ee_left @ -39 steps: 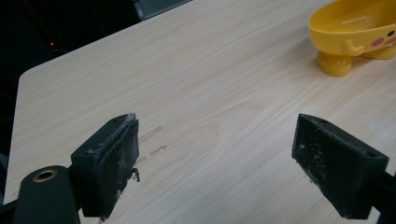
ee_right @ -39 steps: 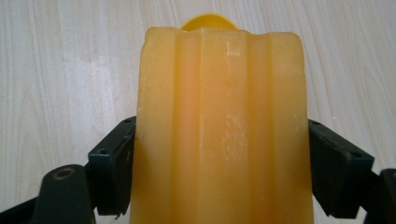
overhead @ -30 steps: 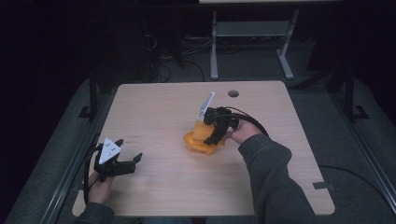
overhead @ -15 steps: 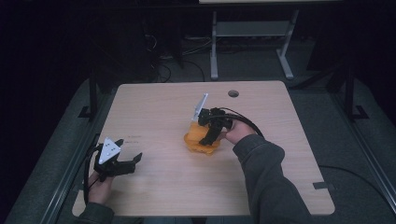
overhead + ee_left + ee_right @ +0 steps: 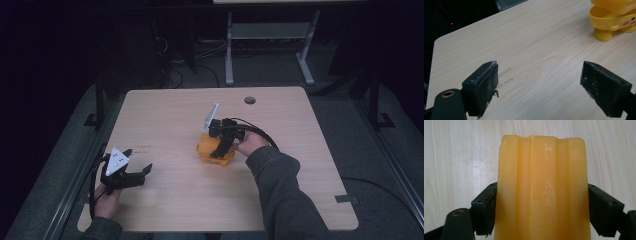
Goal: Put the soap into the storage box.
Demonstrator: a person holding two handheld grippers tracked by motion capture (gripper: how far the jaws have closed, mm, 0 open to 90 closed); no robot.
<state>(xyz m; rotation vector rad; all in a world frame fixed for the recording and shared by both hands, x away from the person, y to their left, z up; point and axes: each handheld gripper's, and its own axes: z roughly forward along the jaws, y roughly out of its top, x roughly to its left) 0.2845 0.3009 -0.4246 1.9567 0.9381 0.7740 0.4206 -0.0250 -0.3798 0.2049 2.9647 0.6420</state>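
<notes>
— Right gripper (image 5: 218,148) sits at the centre of the high view, jaws pressed to both sides of the yellow toy (image 5: 214,152); its own camera shows a ribbed yellow face (image 5: 541,190) squeezed between the pads.

— And the left gripper (image 5: 134,176)?

— Lower left of the frame, jaws wide apart with nothing between them, just above the table (image 5: 165,115). Its view has the toy (image 5: 614,18) at upper right, standing on stubby feet.

— How should the grip be handled?

— I'd keep the squeeze even and lift straight; smooth plastic could twist out if tilted.

— Room to move?

— Plenty, I'd say. Bare wood lies all around, the edges well apart from the toy. A cable hole (image 5: 250,100) sits toward the top.
</notes>
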